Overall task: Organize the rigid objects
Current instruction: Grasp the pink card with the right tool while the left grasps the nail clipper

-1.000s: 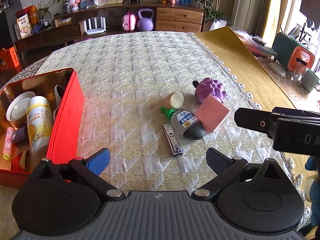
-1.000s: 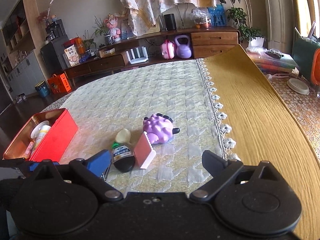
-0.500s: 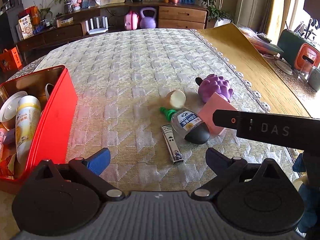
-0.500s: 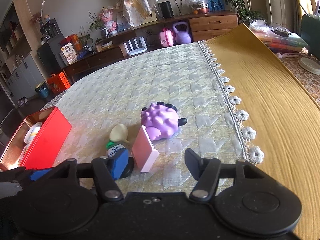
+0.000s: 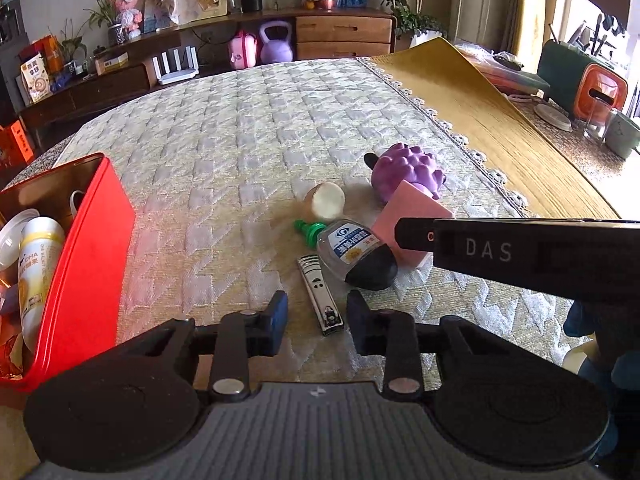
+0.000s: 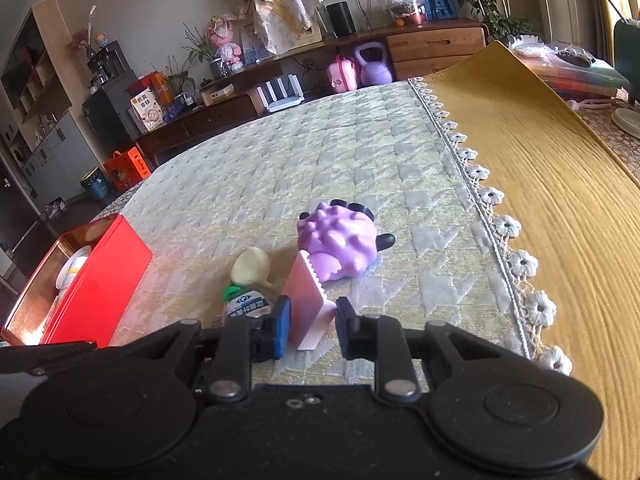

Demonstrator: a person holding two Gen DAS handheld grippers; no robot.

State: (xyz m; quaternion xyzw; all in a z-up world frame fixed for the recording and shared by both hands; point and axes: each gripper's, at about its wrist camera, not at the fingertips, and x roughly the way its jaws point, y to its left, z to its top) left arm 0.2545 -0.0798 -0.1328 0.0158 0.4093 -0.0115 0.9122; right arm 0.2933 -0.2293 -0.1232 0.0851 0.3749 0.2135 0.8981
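Closing on two separate targets, both grippers sit low over the quilted cloth. In the left wrist view the left gripper (image 5: 316, 322) has its jaws narrowing around the near end of the nail clipper (image 5: 320, 296), which lies flat at lower centre with its long axis running up the frame and leaning slightly left, near end between the pads; neither pad visibly presses it yet. In the right wrist view the right gripper (image 6: 310, 330) is also narrowing, with the pink comb (image 6: 308, 300) standing on edge between its jaws, toothed edge upward, long axis running away toward the purple spiky toy (image 6: 340, 244); contact cannot be confirmed. A small bottle (image 5: 352, 254) lies just right of the clipper, green cap pointing upper left. Left of everything sits the red tin (image 5: 88, 248), nearer the left hand
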